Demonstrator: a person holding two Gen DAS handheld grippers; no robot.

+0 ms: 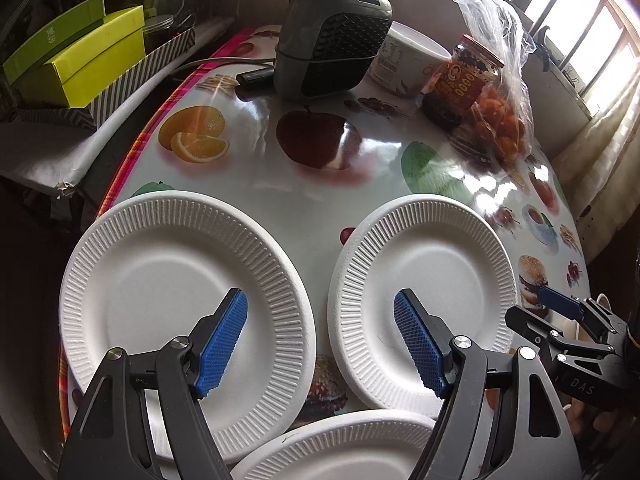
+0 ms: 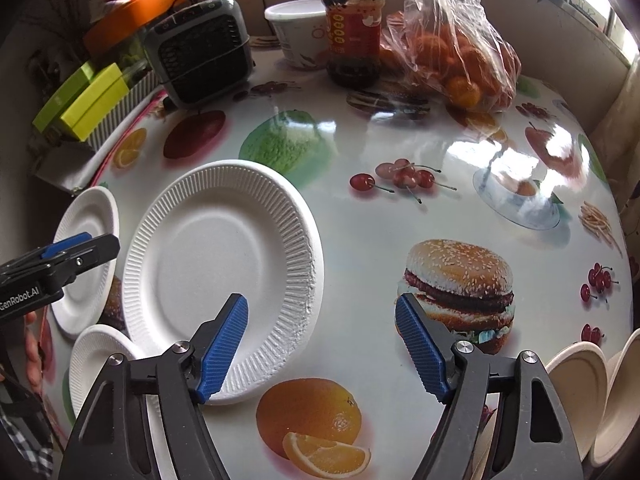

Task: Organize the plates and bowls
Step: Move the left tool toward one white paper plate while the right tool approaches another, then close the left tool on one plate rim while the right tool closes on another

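behind plates (image 1: 176, 280): heater (image 1: 332, 36), jar (image 1: 460, 76) (oranges, perhaps).

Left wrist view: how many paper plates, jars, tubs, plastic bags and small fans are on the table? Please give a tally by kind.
White paper plates: 3
Jar with red label: 1
White tub: 1
Plastic bag of orange fruit: 1
Small grey fan: 1
Total: 7
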